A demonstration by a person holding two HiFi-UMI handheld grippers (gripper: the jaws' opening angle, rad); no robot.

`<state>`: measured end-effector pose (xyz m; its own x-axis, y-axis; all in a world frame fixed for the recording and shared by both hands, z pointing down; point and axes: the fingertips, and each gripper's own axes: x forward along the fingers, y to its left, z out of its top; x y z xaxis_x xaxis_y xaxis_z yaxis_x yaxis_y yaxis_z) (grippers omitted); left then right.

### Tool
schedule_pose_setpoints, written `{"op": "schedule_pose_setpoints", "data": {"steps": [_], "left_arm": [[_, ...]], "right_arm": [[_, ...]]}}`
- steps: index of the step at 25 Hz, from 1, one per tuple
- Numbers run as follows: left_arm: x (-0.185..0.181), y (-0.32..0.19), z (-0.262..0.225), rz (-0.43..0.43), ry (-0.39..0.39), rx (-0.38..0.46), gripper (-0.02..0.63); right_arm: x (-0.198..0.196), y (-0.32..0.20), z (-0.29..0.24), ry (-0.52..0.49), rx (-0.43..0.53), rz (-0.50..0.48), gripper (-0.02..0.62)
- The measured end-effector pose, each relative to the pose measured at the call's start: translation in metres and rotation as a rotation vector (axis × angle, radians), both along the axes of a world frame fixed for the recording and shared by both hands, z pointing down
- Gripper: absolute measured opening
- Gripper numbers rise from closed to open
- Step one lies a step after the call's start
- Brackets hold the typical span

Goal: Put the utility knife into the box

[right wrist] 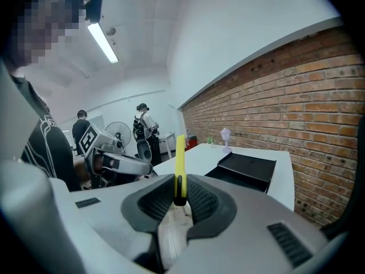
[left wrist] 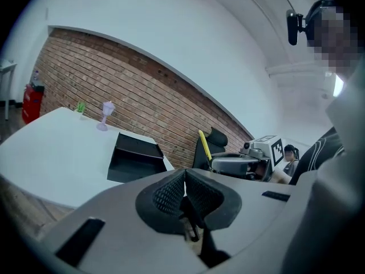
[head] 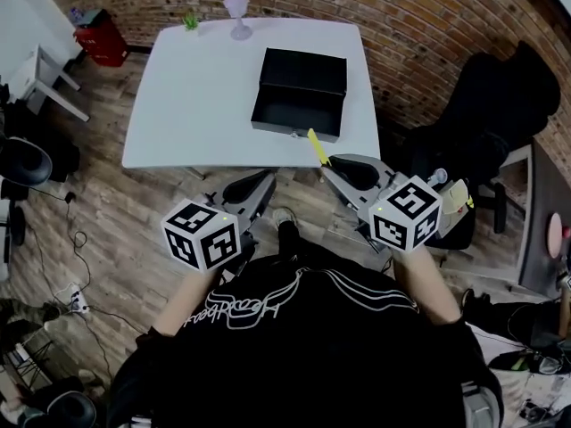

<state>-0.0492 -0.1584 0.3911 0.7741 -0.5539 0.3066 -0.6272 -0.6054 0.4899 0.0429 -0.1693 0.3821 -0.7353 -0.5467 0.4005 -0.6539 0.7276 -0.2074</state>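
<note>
My right gripper [head: 329, 162] clamps the knife [head: 317, 146], its length pointing at the open box [head: 299, 105] just ahead.

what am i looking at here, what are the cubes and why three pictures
A person holds a two-jaw gripper in each hand; the patterned cubes are part of those tools. The head view looks down from a camera on the person's head. The two gripper views come from cameras riding on each gripper, looking along its jaws. On the white table sit an open black box, a purple cup and a green plant. The right gripper is clamped on a yellow utility knife; the left gripper is shut and empty.
</note>
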Motion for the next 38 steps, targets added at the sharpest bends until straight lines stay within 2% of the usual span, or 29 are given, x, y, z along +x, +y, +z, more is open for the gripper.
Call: {"op": "schedule_pose_setpoints", "data": {"steps": [7,12,18,32,38], "left_arm": [[-0.018,-0.044,0.010,-0.065,-0.020,-0.046,0.032],[-0.026,-0.073,0.014,-0.091,-0.032,-0.071,0.032],[-0.038,-0.104,0.019,-0.132,-0.039,-0.080,0.032],[-0.068,-0.150,0.036,-0.209,-0.036,-0.114,0.032],[-0.076,-0.163,0.042,-0.230,-0.023,-0.123,0.032]], "right_arm": [[-0.009,-0.064,0.020,0.066,-0.042,-0.048,0.069],[-0.015,-0.106,0.040,0.152,-0.058,-0.077,0.069],[-0.020,-0.144,0.080,0.222,-0.135,-0.096,0.069],[-0.027,-0.193,0.184,0.463,-0.306,-0.140,0.069],[-0.033,-0.202,0.213,0.532,-0.350,-0.177,0.069]]}}
